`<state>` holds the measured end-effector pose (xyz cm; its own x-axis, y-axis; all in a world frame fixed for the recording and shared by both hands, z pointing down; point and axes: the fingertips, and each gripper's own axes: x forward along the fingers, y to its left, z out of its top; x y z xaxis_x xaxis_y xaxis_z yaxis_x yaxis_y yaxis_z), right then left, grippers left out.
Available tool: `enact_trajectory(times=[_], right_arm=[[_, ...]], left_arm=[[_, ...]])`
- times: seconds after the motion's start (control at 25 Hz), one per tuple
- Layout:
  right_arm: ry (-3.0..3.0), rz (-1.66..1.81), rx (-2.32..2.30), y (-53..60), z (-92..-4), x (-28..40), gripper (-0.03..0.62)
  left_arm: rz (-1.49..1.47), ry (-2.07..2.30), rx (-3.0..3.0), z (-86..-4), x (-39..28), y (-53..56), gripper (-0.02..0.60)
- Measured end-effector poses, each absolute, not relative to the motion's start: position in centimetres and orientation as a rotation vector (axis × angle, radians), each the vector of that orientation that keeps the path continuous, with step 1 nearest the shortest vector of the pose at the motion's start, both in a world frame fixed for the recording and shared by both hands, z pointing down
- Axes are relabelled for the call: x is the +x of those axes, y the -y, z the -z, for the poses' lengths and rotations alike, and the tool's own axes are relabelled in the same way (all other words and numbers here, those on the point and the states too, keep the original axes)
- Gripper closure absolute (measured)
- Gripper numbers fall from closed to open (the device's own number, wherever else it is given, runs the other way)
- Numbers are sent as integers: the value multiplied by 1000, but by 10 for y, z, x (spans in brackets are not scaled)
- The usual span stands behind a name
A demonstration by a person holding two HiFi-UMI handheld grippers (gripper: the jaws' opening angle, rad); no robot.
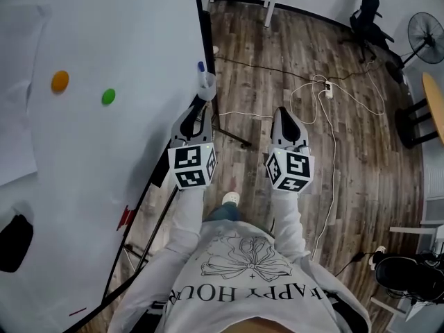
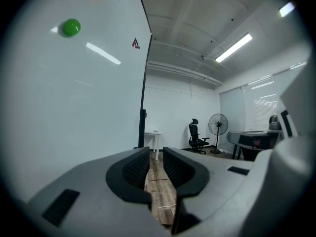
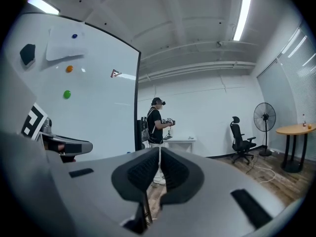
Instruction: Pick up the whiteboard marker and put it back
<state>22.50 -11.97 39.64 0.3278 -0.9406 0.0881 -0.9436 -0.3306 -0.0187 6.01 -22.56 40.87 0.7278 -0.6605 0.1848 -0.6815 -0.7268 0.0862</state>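
Note:
A blue-capped marker (image 1: 202,68) stands in a clear cup (image 1: 207,87) at the whiteboard's (image 1: 104,151) right edge. A red marker (image 1: 126,217) lies lower down on the board's ledge. My left gripper (image 1: 198,109) hovers just below the cup, close to the board's edge. It is shut and holds nothing, and only a thin slit shows between its pads (image 2: 136,168). My right gripper (image 1: 282,114) hangs over the wooden floor, to the right of the left one. It is also shut and empty. In the right gripper view its pads (image 3: 174,169) nearly meet.
An orange magnet (image 1: 60,81), a green magnet (image 1: 108,96) and a black eraser (image 1: 15,241) sit on the board. Cables and a power strip (image 1: 327,87) lie on the floor. A fan (image 1: 424,37), an office chair (image 1: 368,12) and a round table (image 1: 436,106) stand at the right. A person (image 3: 158,127) stands far off.

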Motion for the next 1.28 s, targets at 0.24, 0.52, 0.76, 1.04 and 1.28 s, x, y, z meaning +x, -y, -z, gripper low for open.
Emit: enact_trajectory(times=[0.24,0.52,0.76,1.04,1.28], right_arm=[[1814,-189,2513,159,-413,239,589],[1851,-236,2464,192,-424,261,589],[1914,-252,2391,225,-430,289,589],[2006,-254,2292,267,-434,333,589],[2066,-279,2222,304,-444,354,589]], left_arm=[[-277,1099,2749,-426,77,264,508],[-347,1139,2711,-439,105,301,498],[-445,1230,2643,-457,133,335,495],[-539,1389,2508,-476,161,373,497],[-646,1496,2403,-494,171,407,495]])
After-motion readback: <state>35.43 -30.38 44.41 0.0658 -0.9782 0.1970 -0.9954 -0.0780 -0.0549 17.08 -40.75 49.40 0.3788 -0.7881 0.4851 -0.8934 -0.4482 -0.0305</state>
